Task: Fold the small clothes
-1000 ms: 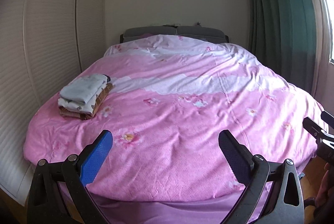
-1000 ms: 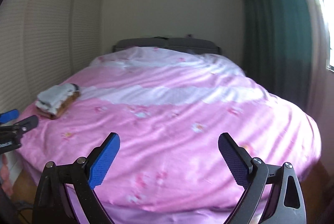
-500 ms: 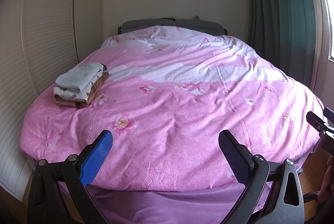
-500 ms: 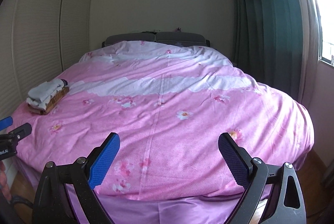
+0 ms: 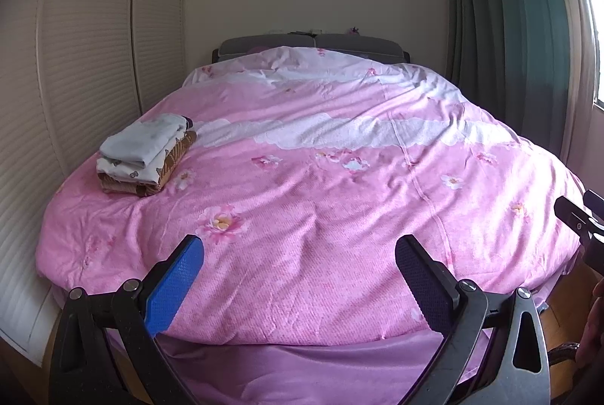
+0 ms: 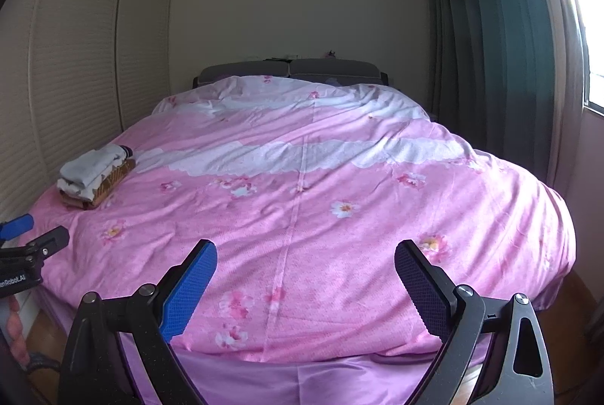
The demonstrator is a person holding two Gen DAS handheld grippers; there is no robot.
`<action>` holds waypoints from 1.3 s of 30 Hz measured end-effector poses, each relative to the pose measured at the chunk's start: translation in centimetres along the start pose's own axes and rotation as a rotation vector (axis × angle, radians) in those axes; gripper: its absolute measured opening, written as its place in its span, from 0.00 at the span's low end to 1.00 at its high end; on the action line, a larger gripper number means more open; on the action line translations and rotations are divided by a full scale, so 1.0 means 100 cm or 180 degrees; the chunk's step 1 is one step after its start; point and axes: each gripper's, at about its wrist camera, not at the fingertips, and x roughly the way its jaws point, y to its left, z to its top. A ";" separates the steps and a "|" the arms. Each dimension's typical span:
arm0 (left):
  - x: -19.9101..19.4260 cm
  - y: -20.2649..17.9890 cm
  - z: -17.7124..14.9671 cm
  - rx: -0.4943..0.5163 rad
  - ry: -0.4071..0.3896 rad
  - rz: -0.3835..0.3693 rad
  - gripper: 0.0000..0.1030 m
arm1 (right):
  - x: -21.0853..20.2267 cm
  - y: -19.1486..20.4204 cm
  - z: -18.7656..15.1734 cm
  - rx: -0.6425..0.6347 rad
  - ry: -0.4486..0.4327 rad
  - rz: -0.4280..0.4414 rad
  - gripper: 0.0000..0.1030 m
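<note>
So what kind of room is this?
Most likely a home bedroom: a bed with a pink flowered duvet, a grey headboard against the wall, green curtains by a window, and a stack of folded clothes on the bed.

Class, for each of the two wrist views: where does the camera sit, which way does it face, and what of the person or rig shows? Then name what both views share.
Left wrist: behind the open left gripper at the bed's foot, facing the headboard; the right gripper shows at right.
Right wrist: behind the open right gripper, facing likewise; the left gripper shows at left.
Shared: pink duvet, folded stack, curtain.
</note>
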 end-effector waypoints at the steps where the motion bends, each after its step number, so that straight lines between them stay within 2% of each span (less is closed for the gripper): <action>1: 0.000 -0.001 0.000 -0.0002 -0.0002 0.0000 1.00 | 0.000 0.000 0.000 0.0005 -0.0005 0.0004 0.93; 27: -0.006 -0.004 0.006 0.0006 -0.0036 -0.0039 1.00 | -0.007 0.005 0.003 0.0028 -0.0052 0.0031 0.93; 39: -0.005 -0.004 0.005 -0.0005 0.0027 -0.0106 1.00 | -0.007 0.005 0.002 0.0024 -0.0057 0.0023 0.93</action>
